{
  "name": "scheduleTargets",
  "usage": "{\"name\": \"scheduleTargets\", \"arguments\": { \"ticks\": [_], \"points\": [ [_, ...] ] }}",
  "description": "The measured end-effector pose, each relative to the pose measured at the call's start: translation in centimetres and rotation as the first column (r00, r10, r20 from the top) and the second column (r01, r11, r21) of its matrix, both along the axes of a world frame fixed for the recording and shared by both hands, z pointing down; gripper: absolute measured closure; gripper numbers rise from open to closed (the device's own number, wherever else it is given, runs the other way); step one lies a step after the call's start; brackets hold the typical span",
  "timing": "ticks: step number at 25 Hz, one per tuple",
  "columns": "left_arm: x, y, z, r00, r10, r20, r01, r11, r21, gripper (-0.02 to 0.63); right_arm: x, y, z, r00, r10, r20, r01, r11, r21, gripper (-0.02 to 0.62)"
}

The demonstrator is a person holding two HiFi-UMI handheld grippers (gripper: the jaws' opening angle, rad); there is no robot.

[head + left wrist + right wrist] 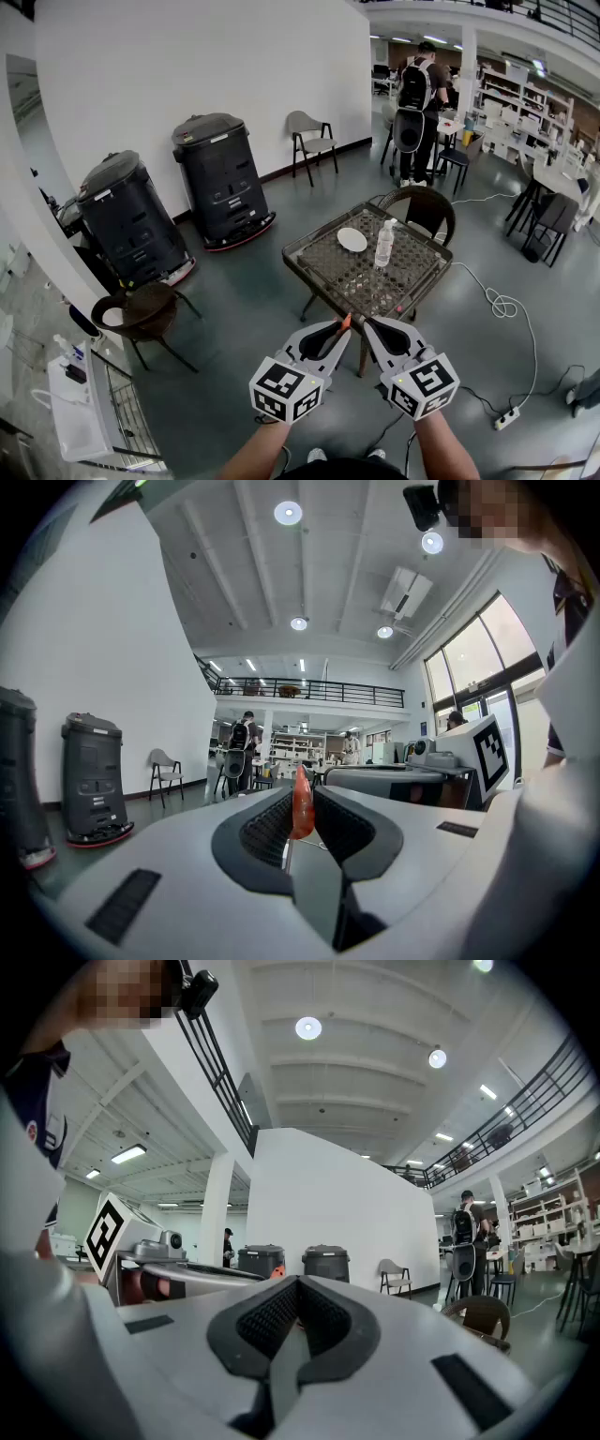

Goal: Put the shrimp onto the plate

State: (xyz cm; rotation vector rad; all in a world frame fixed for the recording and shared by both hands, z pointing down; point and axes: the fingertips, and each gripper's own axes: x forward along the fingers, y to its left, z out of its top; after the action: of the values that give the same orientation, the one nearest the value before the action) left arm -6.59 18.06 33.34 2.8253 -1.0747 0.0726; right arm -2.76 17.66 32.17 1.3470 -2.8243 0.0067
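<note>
- Orange shrimp (pixel 302 803) is pinched upright between the closed fingers of the left gripper (pixel 341 327), held at the tips, probably for a clean release.
- Right gripper (pixel 298 1285): fingers shut together on nothing, idle just beside the left.
- Plate (pixel 352 240) lies on the mesh bench (pixel 328 272) near a bottle (pixel 383 245), well ahead; the carry is not yet done.

no readable text, no brands, no numbers, no signs
</note>
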Motion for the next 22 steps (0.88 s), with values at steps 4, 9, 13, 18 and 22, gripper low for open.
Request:
{"name": "scheduleTargets", "arguments": {
  "ticks": [4, 9, 13, 18, 22],
  "points": [
    [0.0, 0.1, -0.2, 1.000, 0.004, 0.000, -0.004, 1.000, -0.001, 0.529, -0.3, 0.3, -0.1, 1.000, -0.016, 0.012, 0.016, 1.000, -0.009, 0.591],
    [-0.4, 0.2, -0.1, 1.000, 0.009, -0.002, -0.009, 1.000, -0.003, 0.529, -0.7, 0.4, 0.0, 1.000, -0.013, 0.006, 0.013, 1.000, -0.010, 0.591],
    [-0.8, 0.0, 0.2, 1.000, 0.016, 0.004, -0.016, 1.000, -0.008, 0.529, -0.9, 0.2, 0.2, 1.000, 0.006, 0.007, -0.006, 1.000, -0.012, 0.591],
    [-1.5, -0.6, 0.7, 0.999, 0.035, 0.011, -0.035, 0.999, -0.007, 0.529, -1.4, -0.4, 0.5, 1.000, 0.030, 0.005, -0.030, 1.000, -0.008, 0.591],
    [-1.8, -0.6, 1.0, 0.998, 0.059, 0.017, -0.059, 0.998, -0.003, 0.529, -2.0, -0.3, 0.8, 0.998, 0.056, -0.005, -0.056, 0.998, -0.005, 0.591]
  ]
}}
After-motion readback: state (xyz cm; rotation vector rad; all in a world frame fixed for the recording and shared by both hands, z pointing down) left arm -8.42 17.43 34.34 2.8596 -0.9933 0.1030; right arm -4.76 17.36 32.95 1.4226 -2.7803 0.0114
